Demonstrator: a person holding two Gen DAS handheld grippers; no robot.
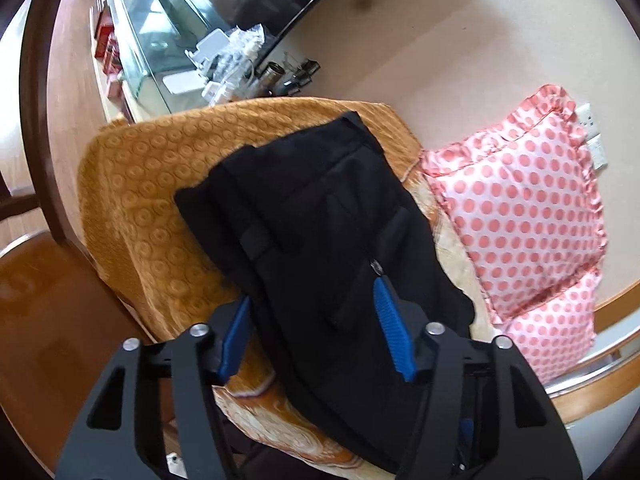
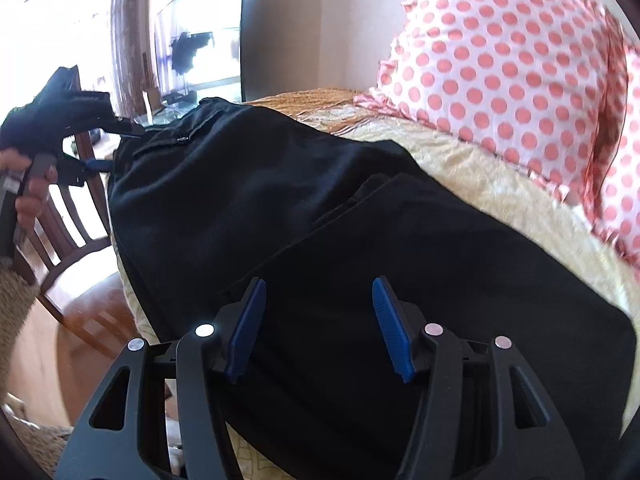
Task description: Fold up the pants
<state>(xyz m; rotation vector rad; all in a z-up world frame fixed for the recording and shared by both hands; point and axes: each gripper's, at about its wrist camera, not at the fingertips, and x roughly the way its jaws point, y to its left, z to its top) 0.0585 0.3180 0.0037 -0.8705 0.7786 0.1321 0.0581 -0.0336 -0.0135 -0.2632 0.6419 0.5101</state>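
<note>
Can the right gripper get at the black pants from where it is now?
Probably yes. The right gripper is open and right over the black pants, which lie spread on the bed cover. Nothing lies between them; the spotted pillow sits off to the side.

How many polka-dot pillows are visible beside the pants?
2. One large pillow stands against the wall, right of the black pants; a second pillow lies below it, partly covered. More may sit outside the frame.

Your left gripper [image 1: 314, 300] with jaws spread wide, your right gripper [image 2: 318, 298] likewise spread, nothing pinched between either
</note>
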